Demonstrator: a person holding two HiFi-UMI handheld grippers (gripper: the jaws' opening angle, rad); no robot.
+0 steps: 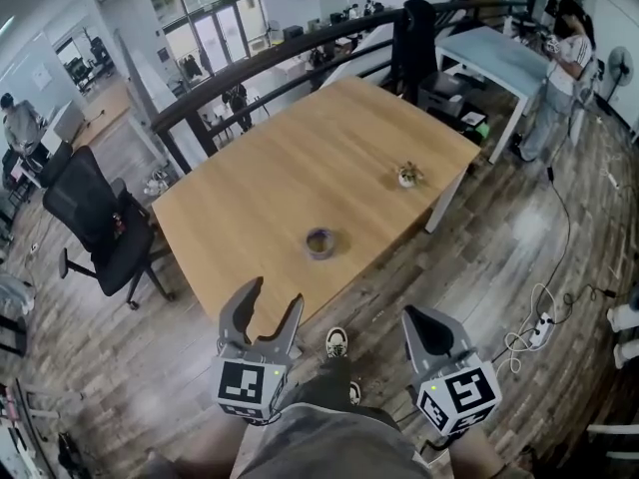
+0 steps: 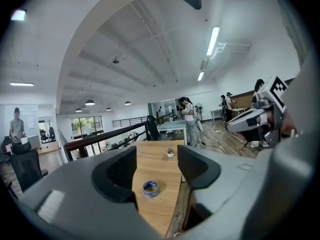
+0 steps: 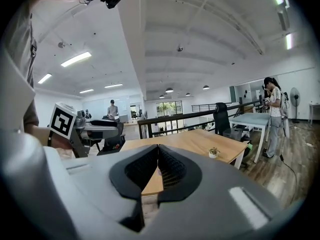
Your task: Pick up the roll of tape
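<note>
**Head view, left to right.** A black office chair point(image 1: 95, 223) stands on the wood floor point(image 1: 499, 257), well to the left of the left tool point(image 1: 276, 295).

The left tool is held at the near corner of the wooden surface point(image 1: 300, 153). Its two jaws are spread apart with nothing between them. The left gripper view frames the roll of tape point(image 1: 320, 241) through that gap.

The roll lies flat on the surface, ahead of the left tool and slightly to its right, apart from both tools. A small potted plant point(image 1: 407, 175) stands farther ahead, near the surface's right edge.

The right tool point(image 1: 411, 317) is held over the floor beside the surface, its jaws pressed together and empty. A white power strip point(image 1: 542, 329) lies on the floor to its right.
</note>
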